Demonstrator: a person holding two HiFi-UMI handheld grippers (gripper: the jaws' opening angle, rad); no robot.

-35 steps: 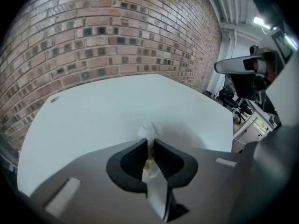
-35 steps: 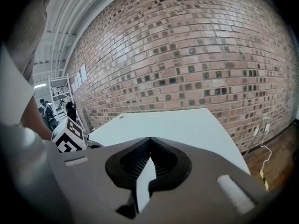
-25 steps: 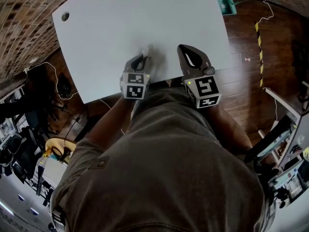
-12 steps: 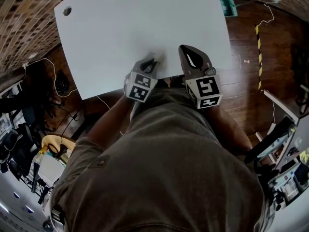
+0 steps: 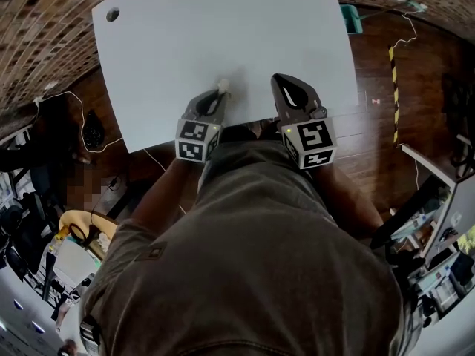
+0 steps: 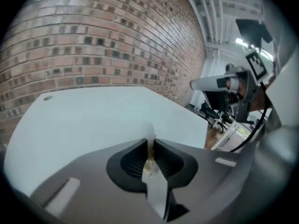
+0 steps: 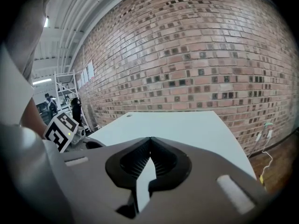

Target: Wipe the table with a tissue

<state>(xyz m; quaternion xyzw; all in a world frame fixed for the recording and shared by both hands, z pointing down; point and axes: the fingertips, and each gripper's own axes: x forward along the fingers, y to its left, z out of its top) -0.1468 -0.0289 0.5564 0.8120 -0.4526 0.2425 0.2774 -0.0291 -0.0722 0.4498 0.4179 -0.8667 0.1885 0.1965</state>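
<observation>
A large white table (image 5: 223, 35) fills the upper head view. My left gripper (image 5: 220, 89) hangs over its near edge, shut on a small white tissue (image 5: 223, 85) that sticks out past the jaw tips. In the left gripper view the tissue (image 6: 149, 133) is a thin crumpled strip pinched between the closed jaws of my left gripper (image 6: 150, 146), with the table (image 6: 93, 120) beyond. My right gripper (image 5: 280, 82) sits beside it over the same edge, shut and holding nothing. The right gripper view shows my right gripper (image 7: 149, 141) with its jaws meeting at the tips over the table (image 7: 187, 129).
A round hole (image 5: 113, 14) pierces the table's far left corner. A brick wall (image 7: 196, 55) stands behind the table. Dark wood floor (image 5: 378, 73) lies to the right, with a teal bin (image 5: 350, 17) and cables. Cluttered equipment stands at the lower left and right.
My left gripper has shifted slightly left and up along the near edge with the tissue still pinched in it. The right gripper has hardly moved.
</observation>
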